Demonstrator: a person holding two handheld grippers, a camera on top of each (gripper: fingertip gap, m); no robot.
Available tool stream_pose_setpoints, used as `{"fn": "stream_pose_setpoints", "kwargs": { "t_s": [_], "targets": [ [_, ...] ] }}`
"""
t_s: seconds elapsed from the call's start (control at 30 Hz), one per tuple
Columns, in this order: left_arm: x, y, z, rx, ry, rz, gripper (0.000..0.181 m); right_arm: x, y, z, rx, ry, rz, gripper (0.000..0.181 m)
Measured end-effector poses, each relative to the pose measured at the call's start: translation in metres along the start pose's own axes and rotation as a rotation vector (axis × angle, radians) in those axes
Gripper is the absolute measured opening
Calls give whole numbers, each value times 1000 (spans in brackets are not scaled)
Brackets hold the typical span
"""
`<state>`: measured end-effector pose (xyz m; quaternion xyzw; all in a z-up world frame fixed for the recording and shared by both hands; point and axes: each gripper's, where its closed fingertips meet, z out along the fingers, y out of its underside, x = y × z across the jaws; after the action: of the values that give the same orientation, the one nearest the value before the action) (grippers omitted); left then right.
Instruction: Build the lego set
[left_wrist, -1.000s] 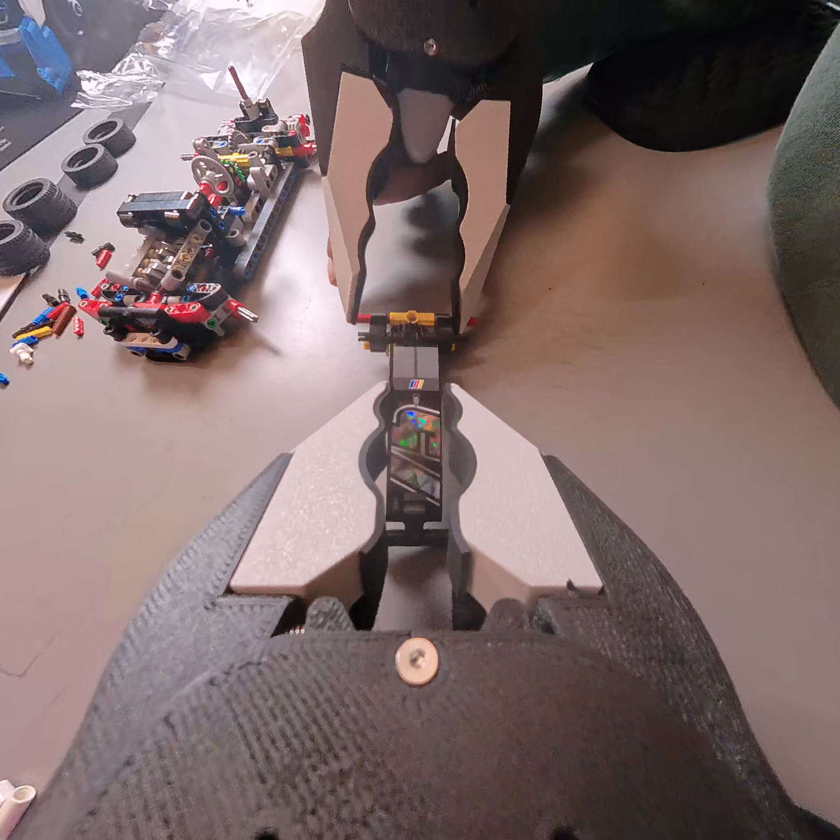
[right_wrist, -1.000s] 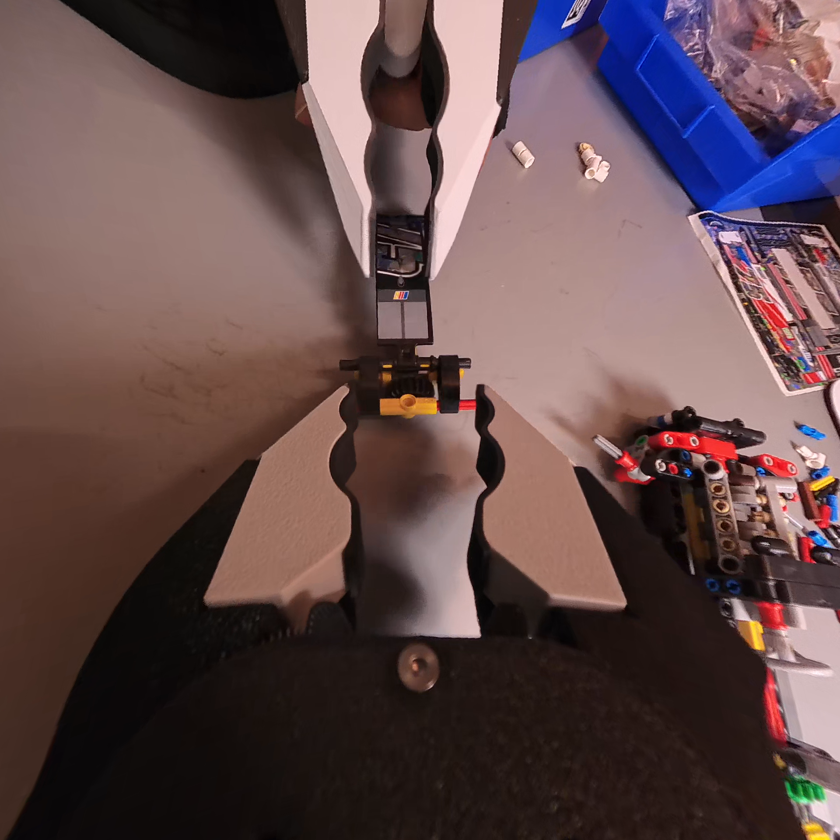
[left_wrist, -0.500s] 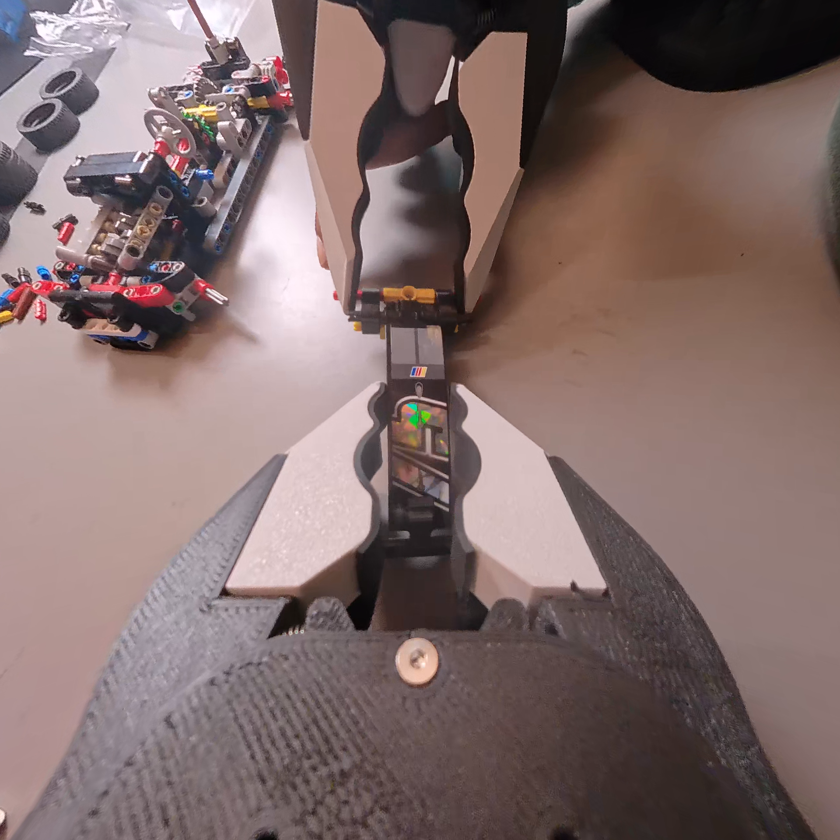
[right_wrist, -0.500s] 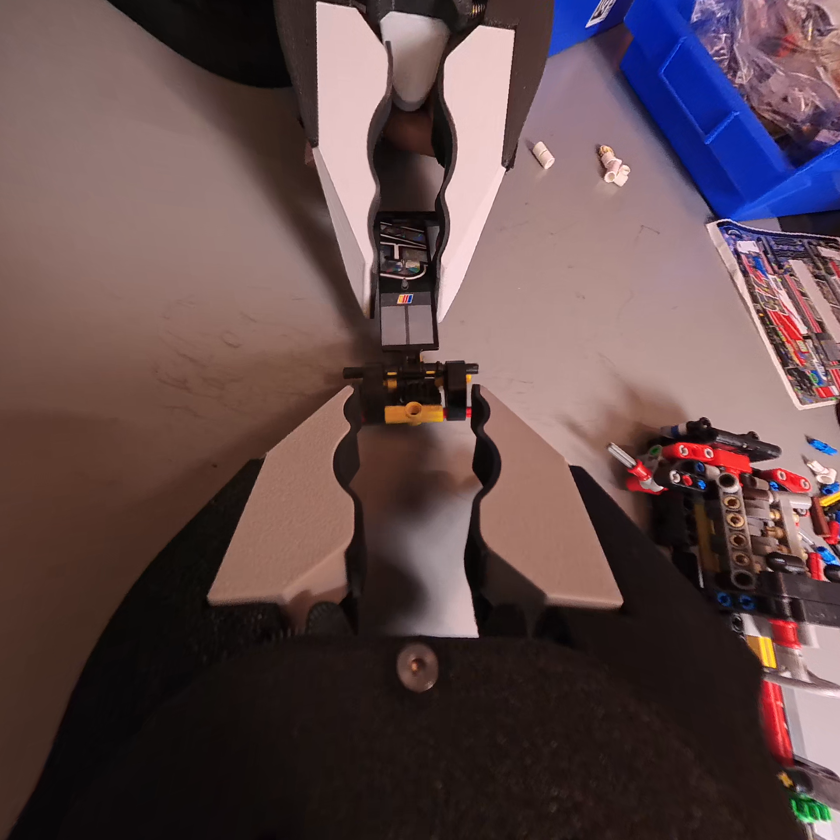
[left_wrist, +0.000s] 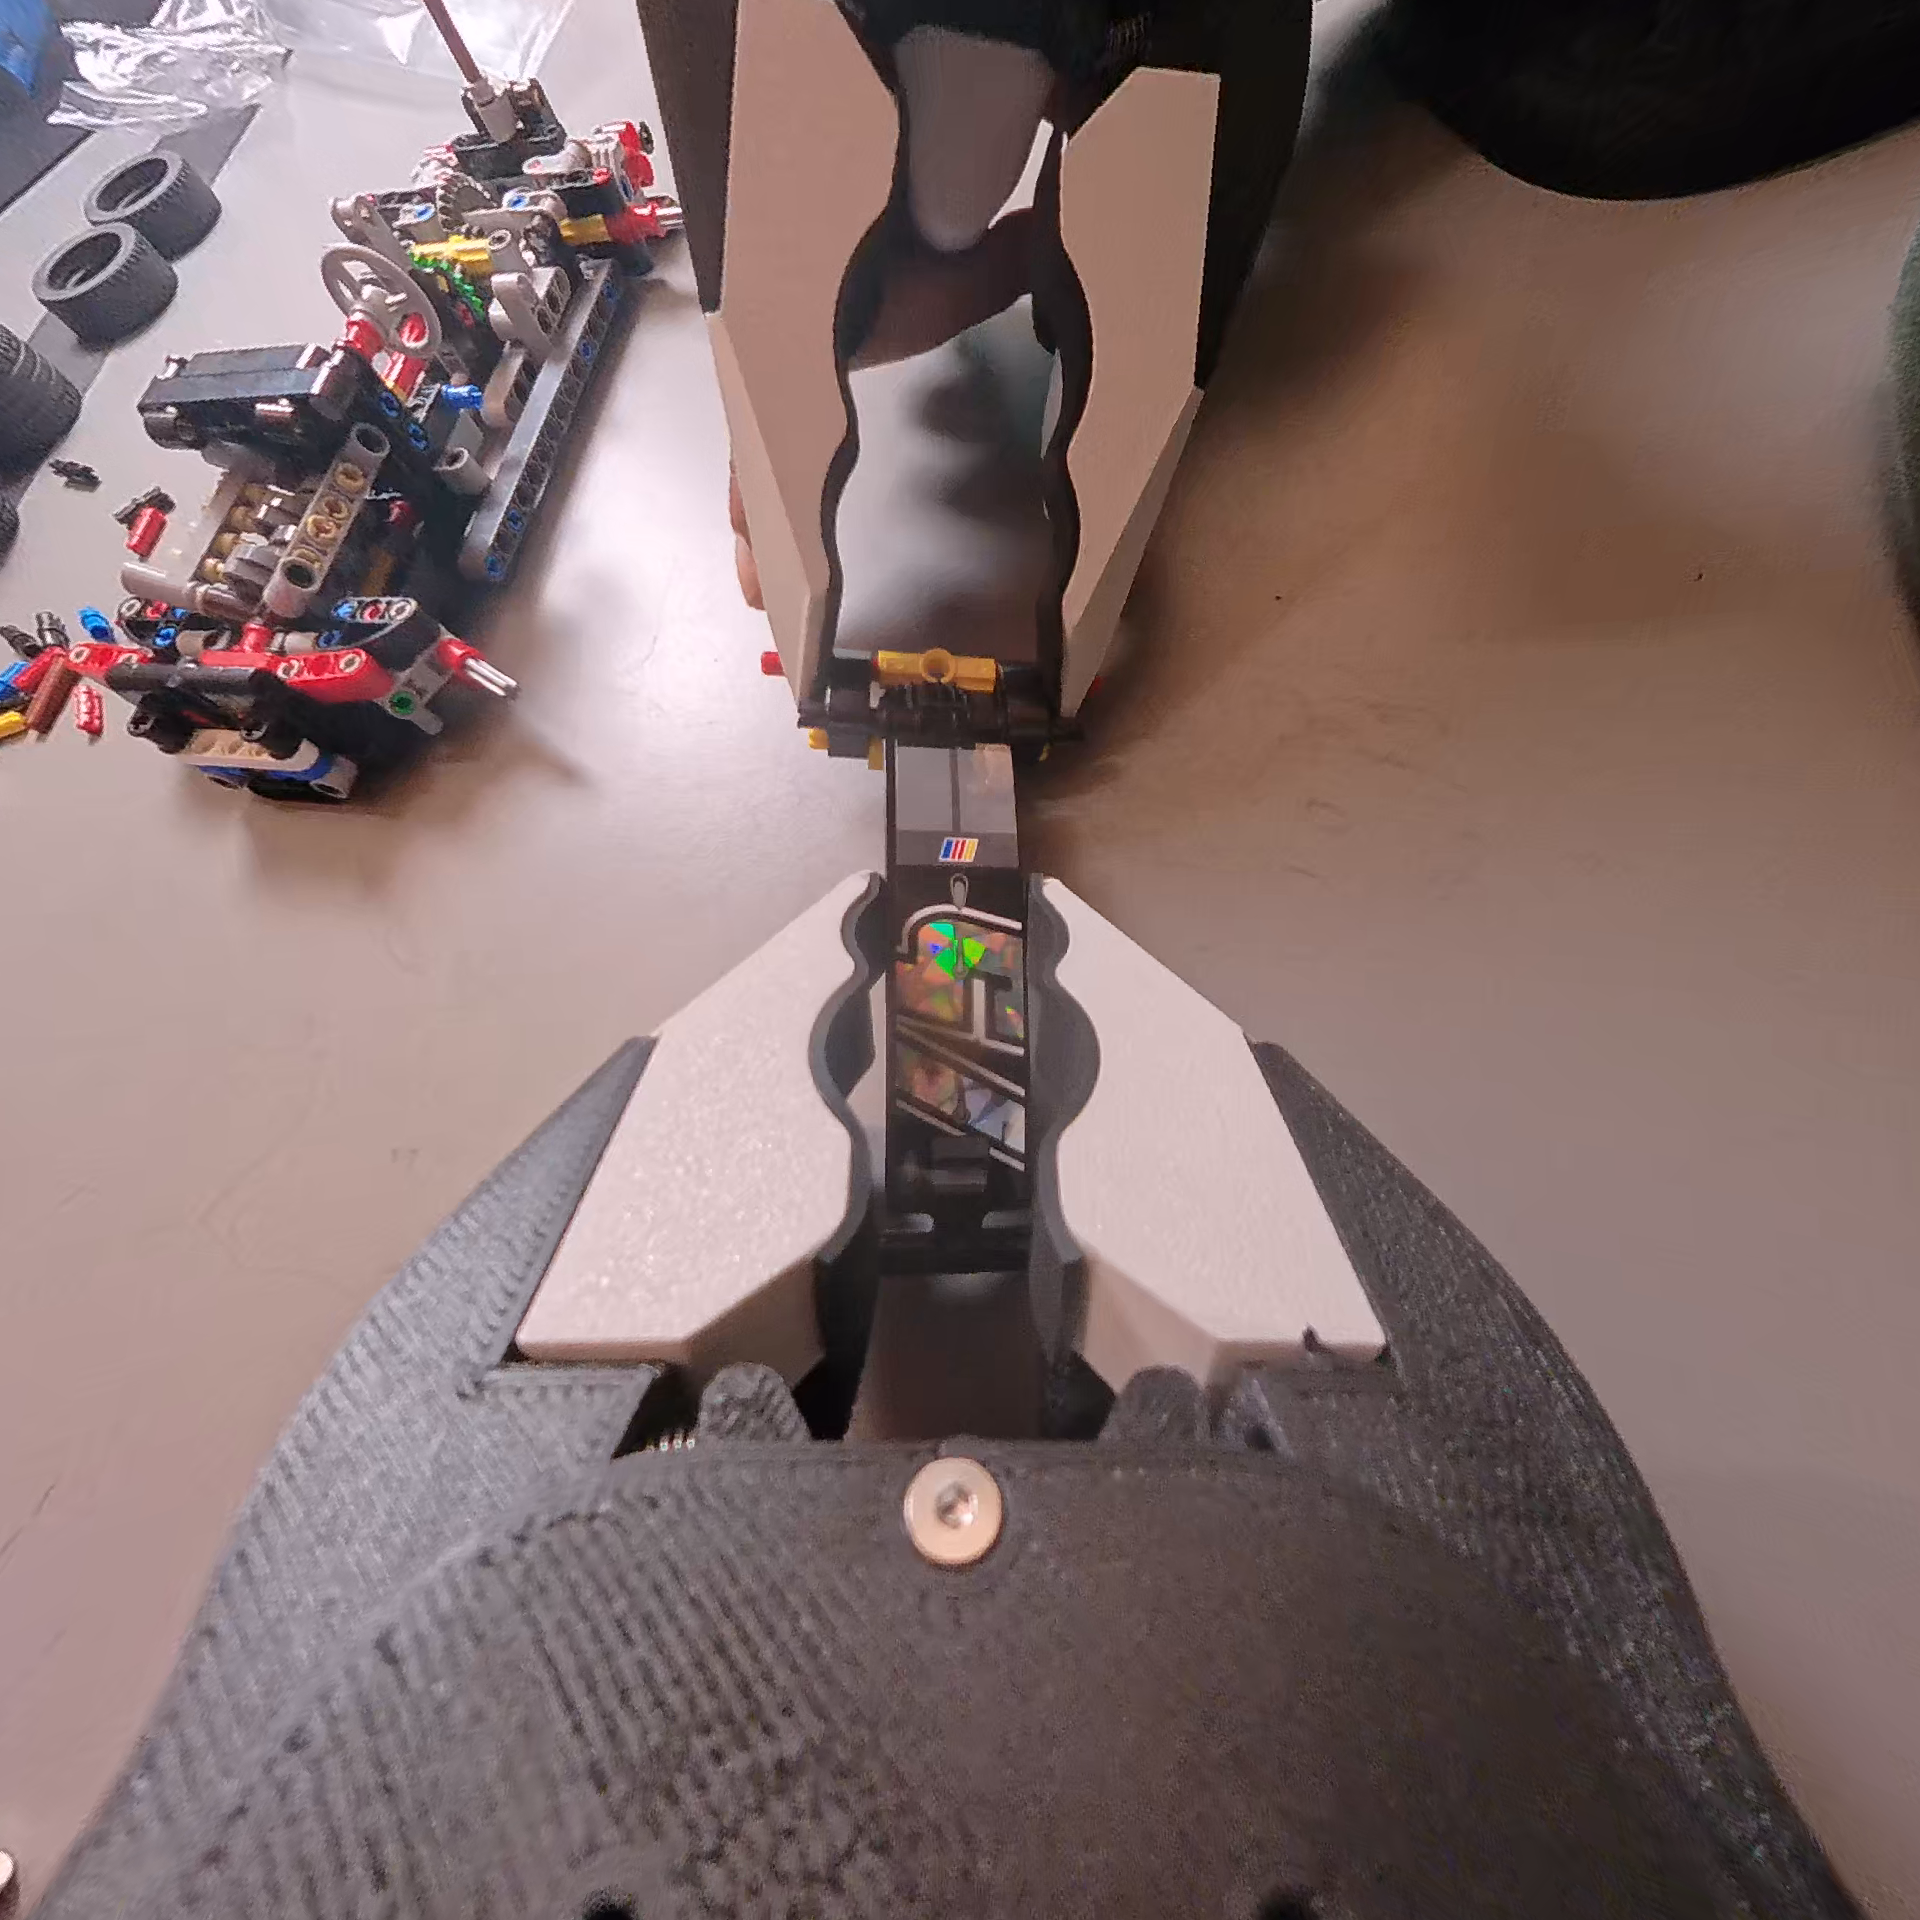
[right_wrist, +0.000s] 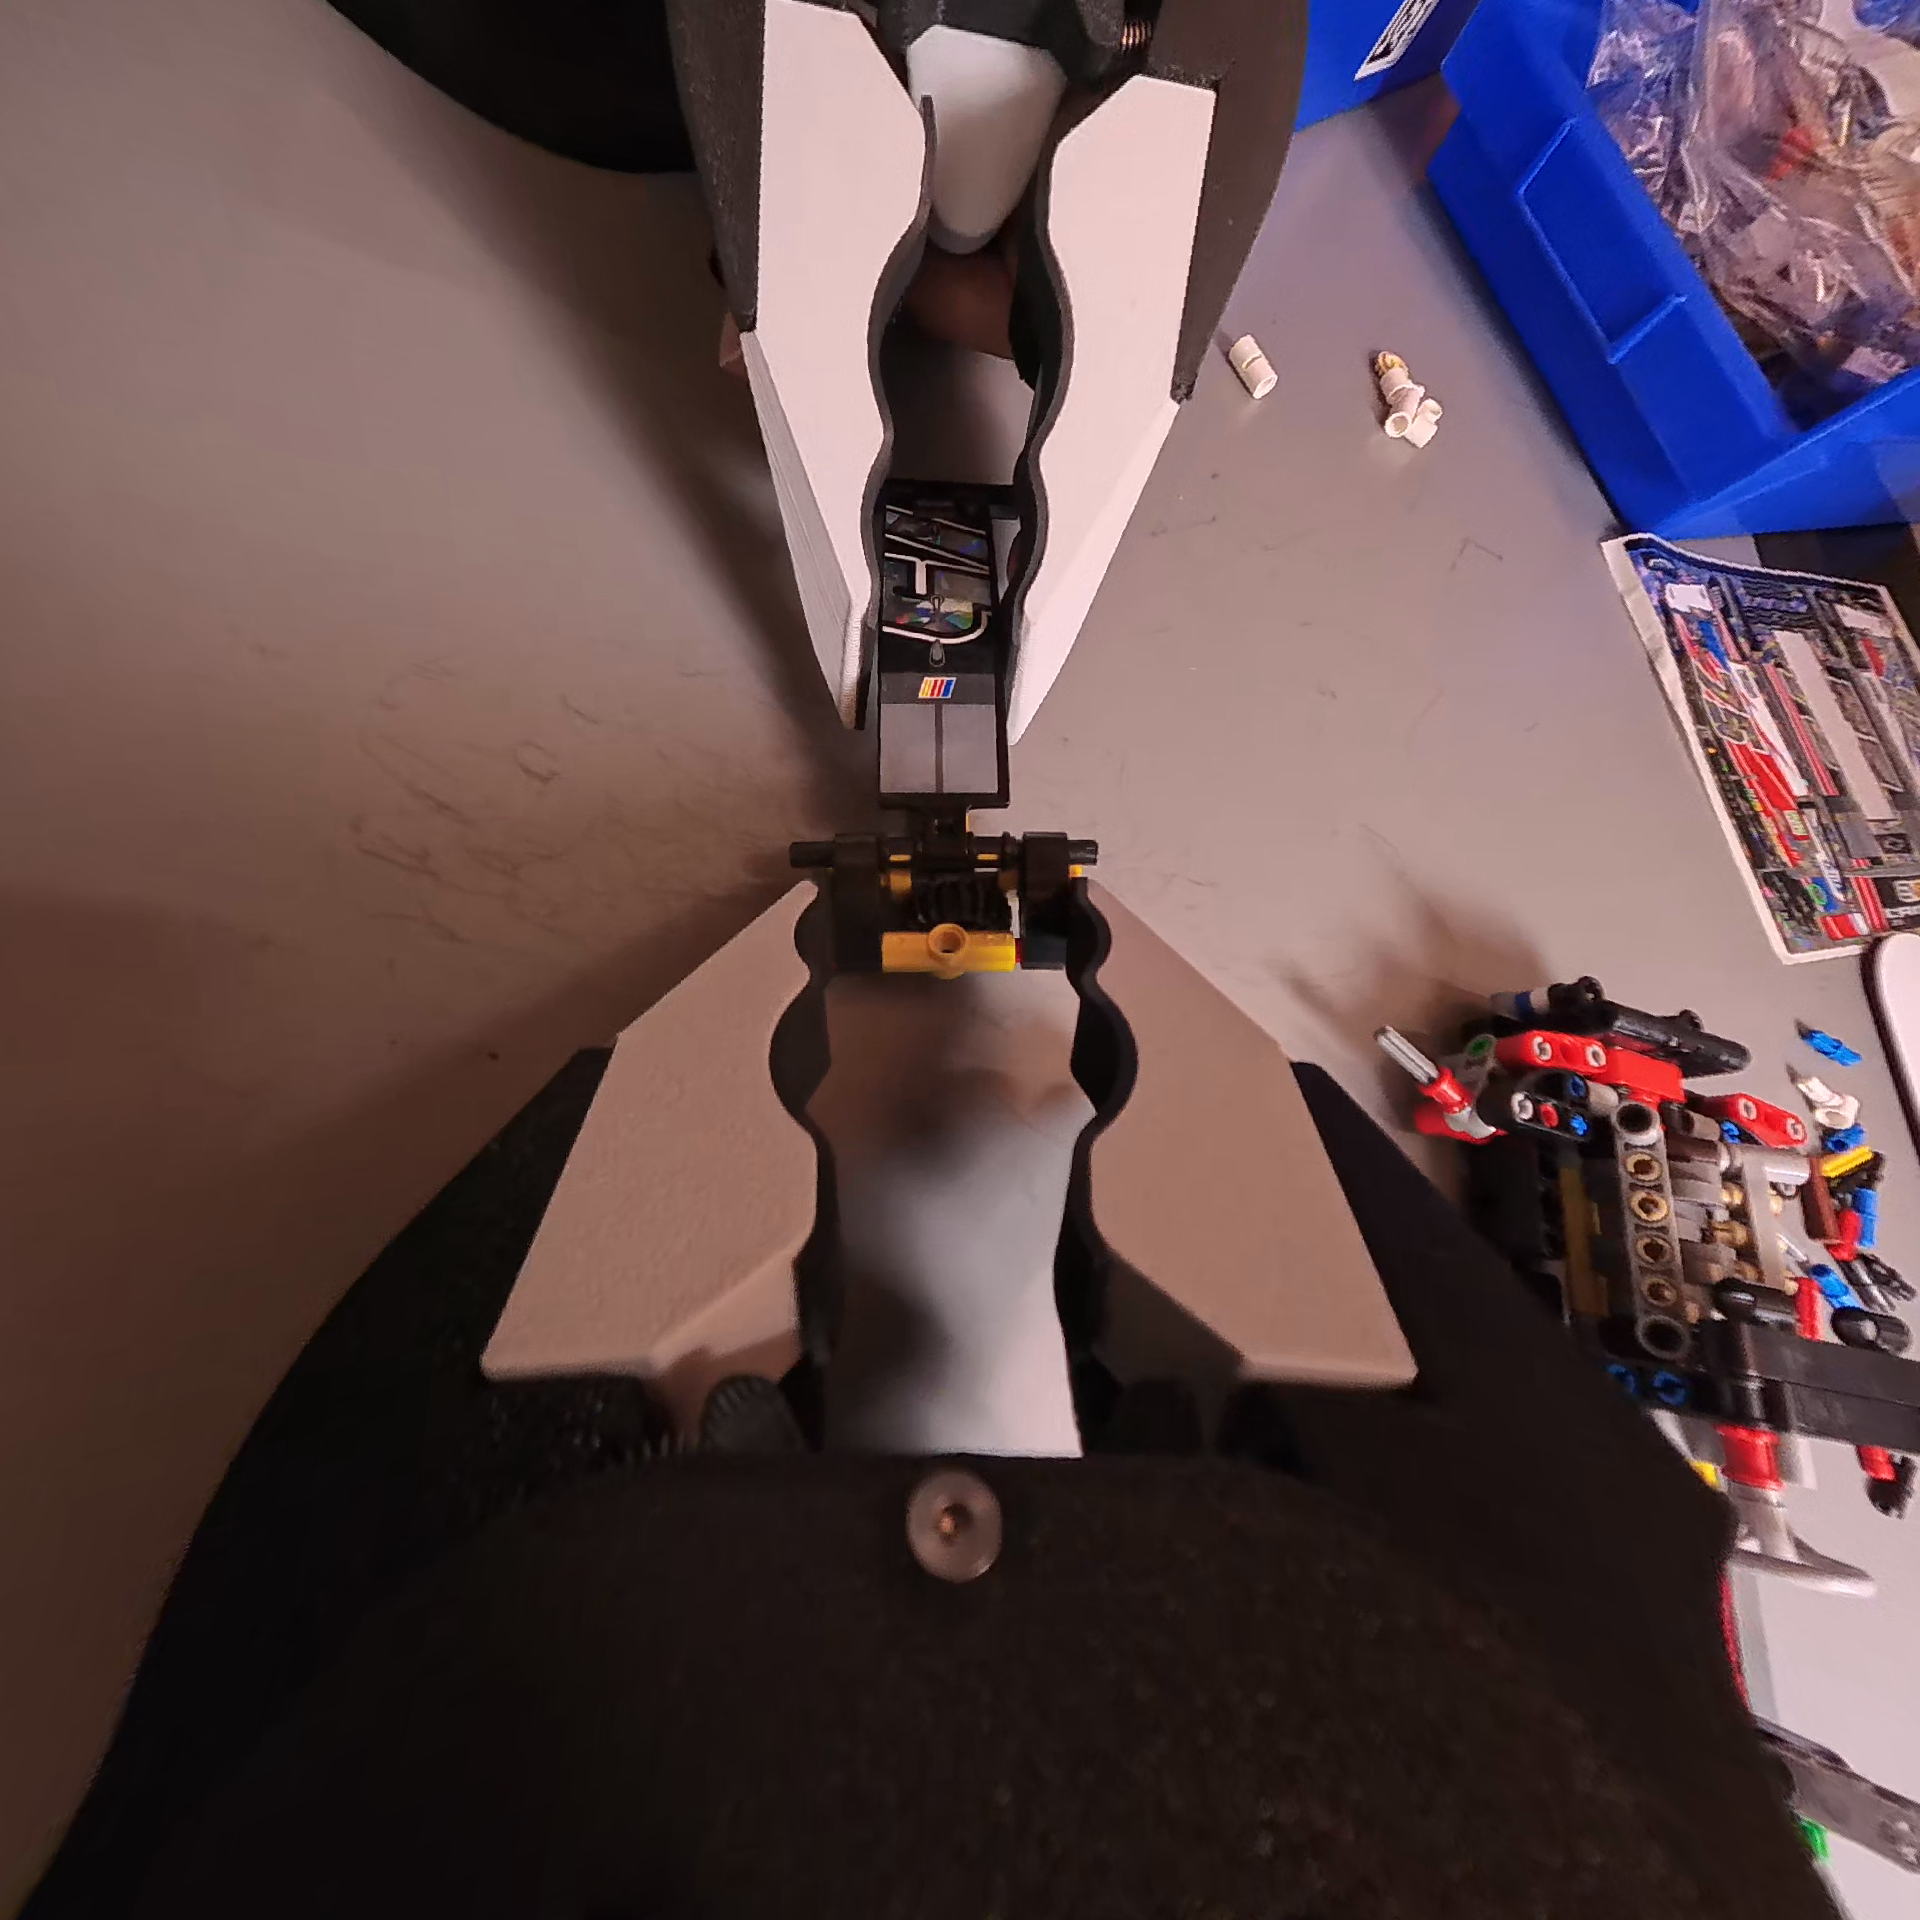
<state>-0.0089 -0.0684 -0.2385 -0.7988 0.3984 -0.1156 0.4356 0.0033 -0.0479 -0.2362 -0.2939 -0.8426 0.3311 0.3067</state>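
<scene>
Facing each other over the bench (left_wrist: 1455, 935), the two grippers met at one joint. Left gripper (left_wrist: 956, 894): jaws closed narrow on the black stickered panel (left_wrist: 956, 997), long axis running straight ahead out of the jaws, far end protruding. Right gripper (right_wrist: 951, 914): jaws set wider, tips clamped on the ends of the black-and-yellow axle assembly (right_wrist: 940, 904), long axis crosswise to the panel. Panel's far end touched the assembly at mid-span; whether seated, could not tell. Coming push judged to run along the panel's axis, both grippers equally near. Partly built chassis (left_wrist: 343, 499) lay well to the left, tyres (left_wrist: 104, 275) beyond. Blue bin (right_wrist: 1714, 260), far right, held bagged pieces; sticker sheet (right_wrist: 1787, 748) near it.
</scene>
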Motion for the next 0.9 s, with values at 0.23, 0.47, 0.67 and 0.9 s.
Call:
{"fn": "stream_pose_setpoints", "kwargs": {
  "t_s": [0.23, 0.47, 0.67, 0.9],
  "targets": [
    [0, 0, 0, 1, -3, 4, 24, -1, 0, 0, 4, -8, 10, 41],
    [1, 0, 0, -1, 0, 5, 24, -1, 0, 0, 3, -6, 0, 41],
    [1, 0, 0, -2, 2, 3, 24, -1, 0, 0, -3, -8, 10, 41],
    [-1, 1, -1, 1, -5, 6, 24, 0, -1, 0, -5, 14, 29, 47]
  ]
}}
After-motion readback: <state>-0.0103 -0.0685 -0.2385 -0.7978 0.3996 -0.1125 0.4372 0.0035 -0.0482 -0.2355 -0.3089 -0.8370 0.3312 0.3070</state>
